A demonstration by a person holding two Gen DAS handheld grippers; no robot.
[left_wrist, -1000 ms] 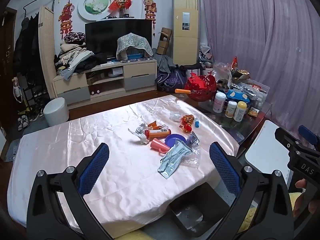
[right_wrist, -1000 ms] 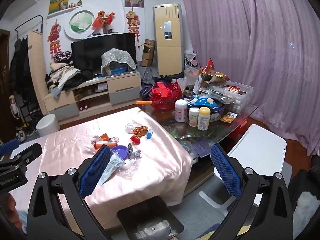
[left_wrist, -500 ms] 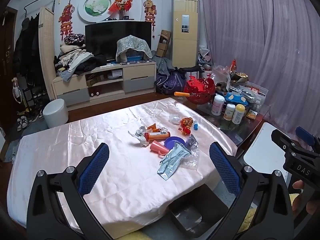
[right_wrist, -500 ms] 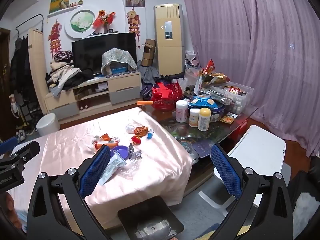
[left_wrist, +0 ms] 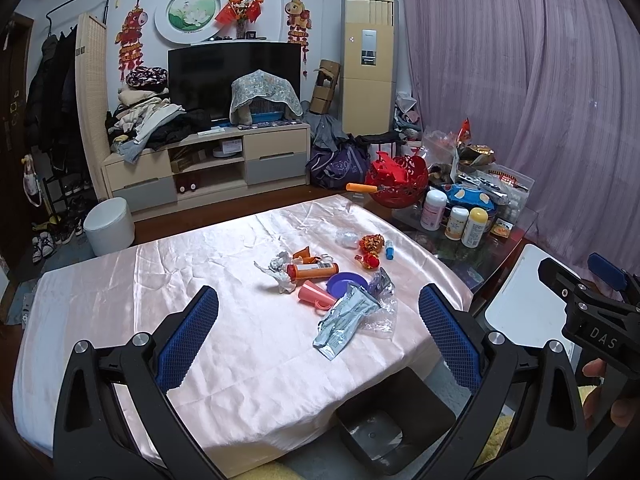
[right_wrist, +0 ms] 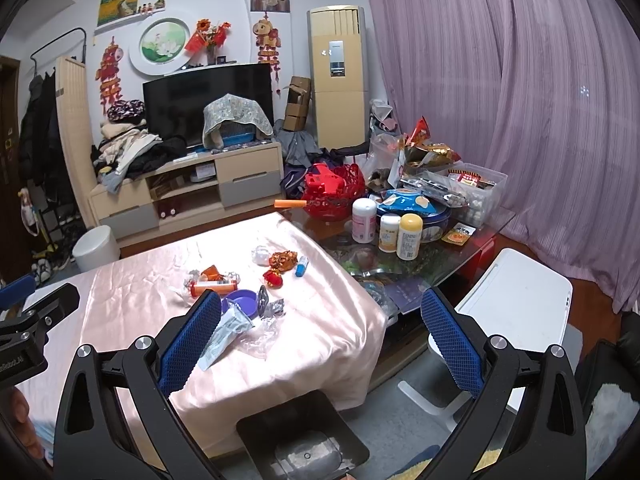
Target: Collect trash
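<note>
Both tools agape; trash (left_wrist: 320,280) near table's right edge (left_wrist: 436,264).

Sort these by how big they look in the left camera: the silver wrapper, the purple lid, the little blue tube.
1. silver wrapper, though nearest the camera, which helps
2. purple lid
3. little blue tube

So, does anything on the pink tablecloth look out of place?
Yes. Litter lies scattered on the pink tablecloth: a silver foil pouch, crumpled clear plastic, an orange tube and a tipped pink cup. The dark bin below looks empty.
</note>
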